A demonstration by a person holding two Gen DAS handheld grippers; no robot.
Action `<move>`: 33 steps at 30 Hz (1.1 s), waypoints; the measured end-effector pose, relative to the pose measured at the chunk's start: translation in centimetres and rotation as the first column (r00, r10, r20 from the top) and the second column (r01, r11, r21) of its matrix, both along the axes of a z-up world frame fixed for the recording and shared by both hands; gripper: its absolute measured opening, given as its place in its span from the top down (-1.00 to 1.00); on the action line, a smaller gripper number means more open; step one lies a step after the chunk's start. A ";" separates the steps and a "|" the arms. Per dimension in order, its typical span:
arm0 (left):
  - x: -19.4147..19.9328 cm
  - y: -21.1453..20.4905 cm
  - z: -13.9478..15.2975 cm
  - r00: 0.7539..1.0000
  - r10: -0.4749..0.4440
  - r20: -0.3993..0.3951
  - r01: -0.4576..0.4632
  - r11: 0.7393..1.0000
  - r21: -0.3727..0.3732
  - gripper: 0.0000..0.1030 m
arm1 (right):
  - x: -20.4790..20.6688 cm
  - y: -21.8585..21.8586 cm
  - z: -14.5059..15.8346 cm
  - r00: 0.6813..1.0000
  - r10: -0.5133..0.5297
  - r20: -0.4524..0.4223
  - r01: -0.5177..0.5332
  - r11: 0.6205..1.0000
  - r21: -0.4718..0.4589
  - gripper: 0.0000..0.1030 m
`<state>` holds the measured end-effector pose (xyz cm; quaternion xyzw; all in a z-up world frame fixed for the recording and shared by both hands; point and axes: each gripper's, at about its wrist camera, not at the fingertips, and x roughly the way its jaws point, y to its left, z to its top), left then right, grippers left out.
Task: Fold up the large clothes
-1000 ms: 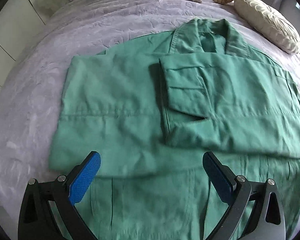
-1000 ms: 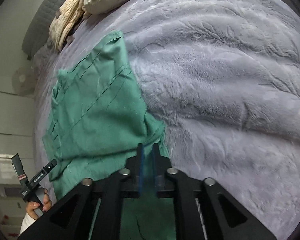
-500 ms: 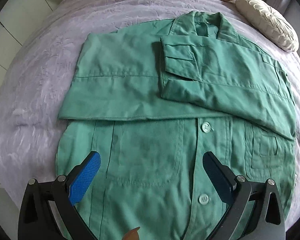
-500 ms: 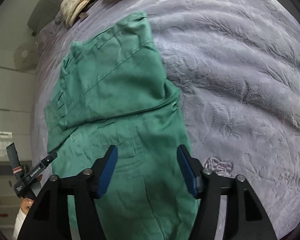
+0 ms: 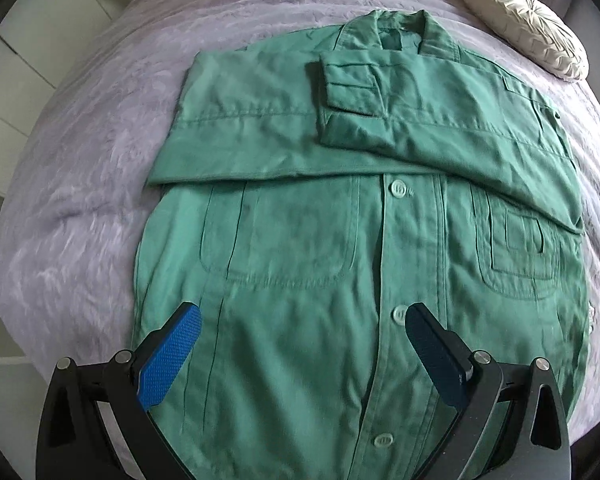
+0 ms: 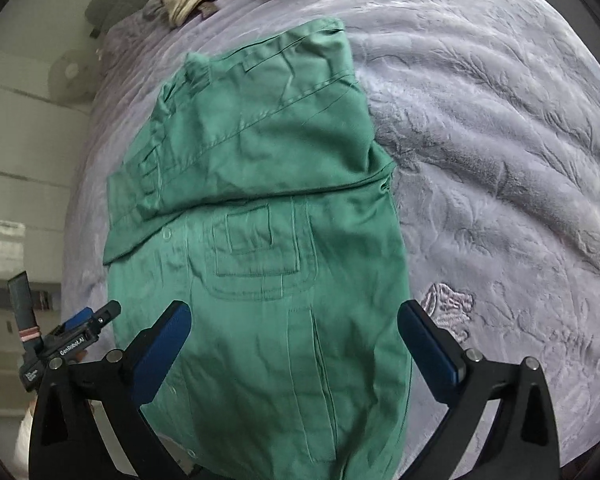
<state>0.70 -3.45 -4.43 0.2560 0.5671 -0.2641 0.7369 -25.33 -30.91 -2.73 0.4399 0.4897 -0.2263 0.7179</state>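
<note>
Sleeves lie crossed over the chest of the green jacket [image 5: 340,264], spread flat on the bed [image 5: 84,184]. We judge the hem fold comes next: both our left gripper [image 5: 300,332] and right gripper [image 6: 294,330] hover open above the lower half, holding nothing, and must take the bottom corners. "GenRobot.AI" reads on the left gripper's body in the right view.

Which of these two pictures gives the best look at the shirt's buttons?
The left wrist view. It looks straight down the shirt front, so three buttons show clearly along the placket. The right wrist view sees the shirt from its side: only one button is faintly visible near the folded sleeve.
</note>
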 end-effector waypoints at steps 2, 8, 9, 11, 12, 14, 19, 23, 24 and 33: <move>-0.3 0.7 -0.2 1.000 -0.004 -0.025 0.004 1.000 0.001 -0.99 | -0.1 0.4 0.1 1.000 0.012 -0.001 -0.012 1.000 0.008 -0.99; -1.1 2.6 -0.2 0.999 -0.004 -0.040 0.004 1.000 0.004 -0.99 | -0.8 1.7 0.5 1.000 0.004 0.006 -0.004 0.999 0.032 -0.99; -1.1 3.0 -0.3 0.999 -0.005 -0.046 0.005 1.000 0.003 -0.99 | -0.9 2.0 0.4 1.000 -0.003 0.009 0.003 0.999 0.039 -0.99; -1.1 3.7 -0.4 0.999 -0.007 -0.053 0.007 1.000 -0.001 -0.99 | -1.2 2.6 0.2 1.000 -0.016 0.010 0.016 0.999 0.049 -0.99; -1.1 4.2 -0.6 0.998 -0.008 -0.056 0.008 1.000 -0.002 -0.99 | -1.4 3.1 0.1 0.999 -0.028 0.015 0.027 0.998 0.048 -0.99; -1.1 5.4 -1.0 0.998 -0.013 -0.065 0.013 1.000 -0.005 -0.99 | -1.6 3.9 -0.1 0.999 -0.040 0.023 0.039 0.998 0.042 -0.99; -1.1 9.1 -2.3 0.996 -0.025 -0.091 0.024 1.000 -0.009 -0.99 | -1.9 7.5 -1.8 0.998 -0.052 0.021 0.049 0.993 0.103 -0.99; -1.0 12.6 -3.3 0.995 -0.020 -0.101 0.020 1.000 0.001 -0.99 | -2.6 11.0 -2.9 0.998 -0.062 0.000 0.061 0.987 0.148 -0.99; -1.0 13.3 -3.5 0.994 -0.016 -0.104 0.016 1.000 0.005 -0.99 | -2.8 11.7 -3.0 0.998 -0.066 -0.001 0.066 0.986 0.153 -0.99; 0.3 19.1 -4.0 0.991 -0.002 -0.130 0.001 1.000 -0.006 -0.99 | -6.1 14.3 -2.9 0.983 -0.184 0.017 0.178 0.969 0.173 -0.99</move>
